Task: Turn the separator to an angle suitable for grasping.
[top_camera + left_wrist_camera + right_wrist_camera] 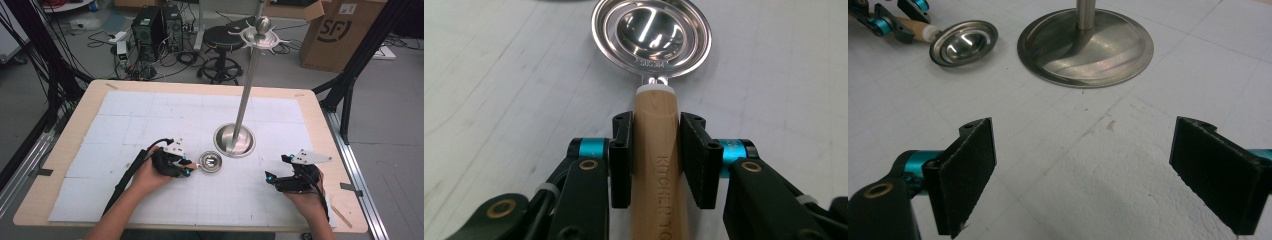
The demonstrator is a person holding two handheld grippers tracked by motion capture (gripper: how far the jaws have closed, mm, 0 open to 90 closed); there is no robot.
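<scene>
My left claw [655, 150] pinches the wooden handle [655, 165] of the metal scoop [651, 37]; my right claw [1098, 175] rests spread wide near the stand [1085, 47].

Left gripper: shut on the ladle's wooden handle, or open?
Shut: the left gripper presses both pads against the wooden handle of the ladle.

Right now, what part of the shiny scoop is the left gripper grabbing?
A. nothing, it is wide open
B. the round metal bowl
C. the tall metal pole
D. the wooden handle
D: in the left gripper view, the left gripper has its two black pads pressed against either side of the wooden handle, while the round metal bowl sticks out free ahead of the jaws.
</scene>
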